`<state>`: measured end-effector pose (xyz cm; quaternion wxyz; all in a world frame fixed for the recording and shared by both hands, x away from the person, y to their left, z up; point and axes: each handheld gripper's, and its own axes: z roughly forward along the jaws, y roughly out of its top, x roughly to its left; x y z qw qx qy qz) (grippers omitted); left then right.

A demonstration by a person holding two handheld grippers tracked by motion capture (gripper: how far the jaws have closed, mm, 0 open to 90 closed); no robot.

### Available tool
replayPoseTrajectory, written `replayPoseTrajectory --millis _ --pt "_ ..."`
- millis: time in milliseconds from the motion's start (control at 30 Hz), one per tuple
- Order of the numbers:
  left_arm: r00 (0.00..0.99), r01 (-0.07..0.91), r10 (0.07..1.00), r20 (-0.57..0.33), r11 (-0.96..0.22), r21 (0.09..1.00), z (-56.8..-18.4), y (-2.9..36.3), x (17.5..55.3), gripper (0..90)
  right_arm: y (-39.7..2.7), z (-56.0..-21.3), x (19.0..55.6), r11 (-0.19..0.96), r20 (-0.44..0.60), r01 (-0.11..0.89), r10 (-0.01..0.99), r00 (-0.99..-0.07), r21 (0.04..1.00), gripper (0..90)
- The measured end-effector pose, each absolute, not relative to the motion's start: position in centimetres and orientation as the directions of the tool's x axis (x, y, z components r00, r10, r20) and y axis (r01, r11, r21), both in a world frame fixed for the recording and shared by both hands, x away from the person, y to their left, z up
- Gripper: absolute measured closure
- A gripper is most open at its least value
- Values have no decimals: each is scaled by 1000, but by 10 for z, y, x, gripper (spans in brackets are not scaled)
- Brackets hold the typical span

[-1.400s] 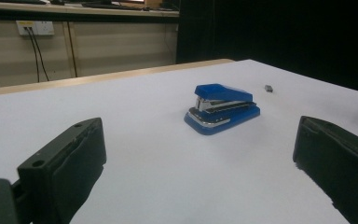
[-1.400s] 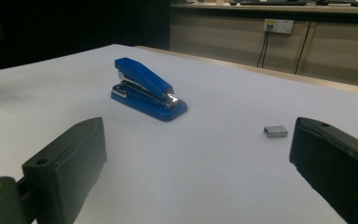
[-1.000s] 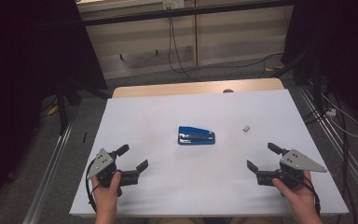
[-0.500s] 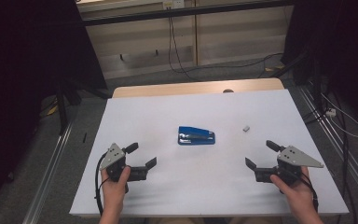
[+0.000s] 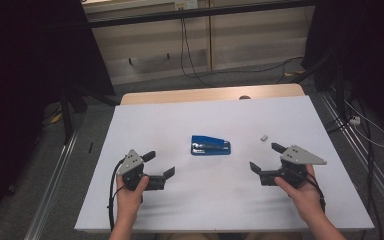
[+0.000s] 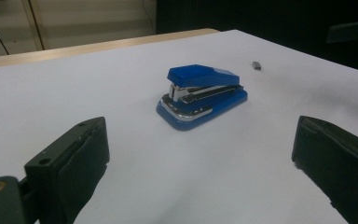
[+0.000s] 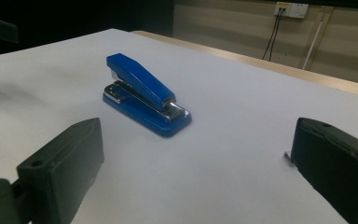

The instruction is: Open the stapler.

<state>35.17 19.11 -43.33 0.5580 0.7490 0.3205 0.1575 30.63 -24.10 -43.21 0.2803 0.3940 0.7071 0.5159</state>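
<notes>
Both grippers hover low over the white table [image 5: 220,200] with jaws spread wide and empty: left gripper [image 5: 159,165] near the front left, right gripper [image 5: 266,157] at the front right. Between and beyond them lies the blue stapler [image 5: 210,145], with a small grey piece [image 5: 264,136] farther right.

Dim room, bright tabletop, soft shadows

The left tool [image 5: 159,164] sits low at the person's near left, gripped from behind by the left hand [image 5: 130,187], its jaws spread wide and pointing right and slightly forward. The right tool [image 5: 265,157], held by the right hand [image 5: 300,190], mirrors it, jaws equally wide, pointing left and forward.
</notes>
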Motion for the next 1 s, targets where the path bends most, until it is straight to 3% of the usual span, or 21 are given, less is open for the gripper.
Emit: replayPoseTrajectory --millis 333,1000 --pt "740 310 659 -131 -162 937 -433 192 356 40 -207 -426 338 197 9 279 804 -595 940 23" --pt "732 354 661 -166 -161 921 -426 179 372 39 -190 -416 373 195 21 286 792 -610 938 28"
